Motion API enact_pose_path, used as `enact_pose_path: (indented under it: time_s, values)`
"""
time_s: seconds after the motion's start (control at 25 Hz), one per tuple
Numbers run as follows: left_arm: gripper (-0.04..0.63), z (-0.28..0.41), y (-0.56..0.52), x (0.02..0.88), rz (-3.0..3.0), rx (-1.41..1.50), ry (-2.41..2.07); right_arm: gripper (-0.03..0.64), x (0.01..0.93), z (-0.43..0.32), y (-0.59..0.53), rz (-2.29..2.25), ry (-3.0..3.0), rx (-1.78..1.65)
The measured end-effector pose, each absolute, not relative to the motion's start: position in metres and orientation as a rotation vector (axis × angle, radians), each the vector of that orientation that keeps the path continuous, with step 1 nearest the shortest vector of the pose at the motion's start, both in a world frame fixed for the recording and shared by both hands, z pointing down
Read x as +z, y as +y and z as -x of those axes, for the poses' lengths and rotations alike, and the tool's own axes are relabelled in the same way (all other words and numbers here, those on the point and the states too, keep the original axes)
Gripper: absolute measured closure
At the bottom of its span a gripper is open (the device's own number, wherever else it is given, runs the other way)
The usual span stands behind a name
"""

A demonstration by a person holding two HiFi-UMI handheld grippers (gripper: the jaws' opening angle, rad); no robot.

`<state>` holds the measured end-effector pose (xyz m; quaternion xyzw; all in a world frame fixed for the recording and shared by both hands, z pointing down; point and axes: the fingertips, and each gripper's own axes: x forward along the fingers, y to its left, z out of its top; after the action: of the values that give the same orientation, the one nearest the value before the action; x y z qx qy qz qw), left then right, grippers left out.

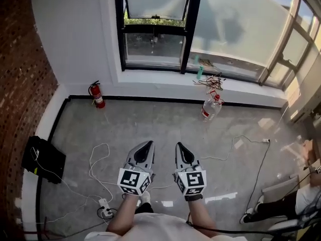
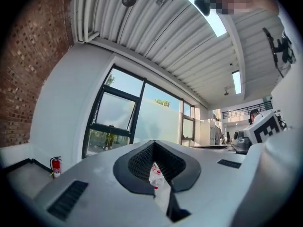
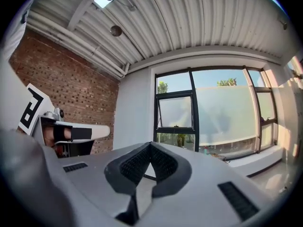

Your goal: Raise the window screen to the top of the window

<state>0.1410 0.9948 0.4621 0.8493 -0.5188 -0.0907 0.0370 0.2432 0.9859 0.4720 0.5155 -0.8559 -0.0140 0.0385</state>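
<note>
A black-framed window [image 1: 155, 29] fills the far wall. A frosted, translucent window screen [image 1: 235, 24] covers its wide right pane down to just above the sill; it also shows in the left gripper view [image 2: 158, 124] and the right gripper view [image 3: 222, 117]. The narrower left part has a small top sash tilted open [image 3: 176, 111]. My left gripper [image 1: 149, 144] and right gripper [image 1: 179, 146] are held side by side over the floor, well short of the window and pointing toward it. Both are shut with nothing between the jaws, as each gripper's own view shows: left gripper [image 2: 154, 143], right gripper [image 3: 150, 145].
A red fire extinguisher [image 1: 97, 94] stands by the wall at the left. A plastic bottle [image 1: 211, 107] is on the floor below a pile of sticks [image 1: 210, 80] on the sill. A black bag [image 1: 44, 158], a power strip [image 1: 105, 211] with cables, and a seated person [image 1: 301, 200] are around me.
</note>
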Motion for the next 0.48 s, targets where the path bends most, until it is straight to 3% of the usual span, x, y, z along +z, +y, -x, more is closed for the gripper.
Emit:
enact_pose_path:
  time_s: [0.28,0.48]
  values:
    - [0.595,-0.076,0.908,0.456,-2.554,-0.363,-1.612,0.614,0.460,-0.173,0.916,-1.466,-2.789,0.026]
    - [0.595,-0.078,0.859,0.467,-2.537,-0.467,-1.510,0.615,0.480,-0.150,0.863,-1.299,-2.819,0.096]
